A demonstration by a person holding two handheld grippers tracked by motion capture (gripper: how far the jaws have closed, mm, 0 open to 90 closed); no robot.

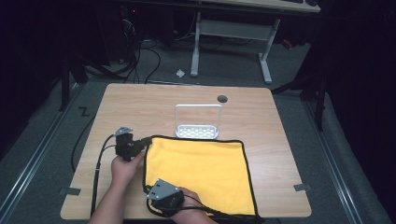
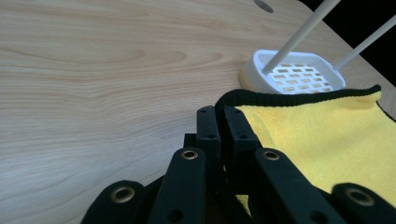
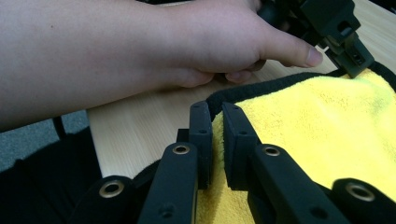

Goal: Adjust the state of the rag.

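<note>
Here the yellow cloth (image 1: 198, 175) is pinched along its left edge (black hem) by the left gripper (image 1: 147, 141) and the right gripper (image 3: 215, 122), likely for folding.

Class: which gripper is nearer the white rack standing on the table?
Left. The left gripper pinches the yellow cloth's far corner, just beside the white rack; the right gripper pinches its near corner.

A bright yellow fleecy cloth (image 1: 198, 172) with black stitched edging is lying on a pale wood-grain table (image 1: 140, 102). A white plastic slotted rack (image 1: 197, 132) is showing a grid of small holes.
</note>
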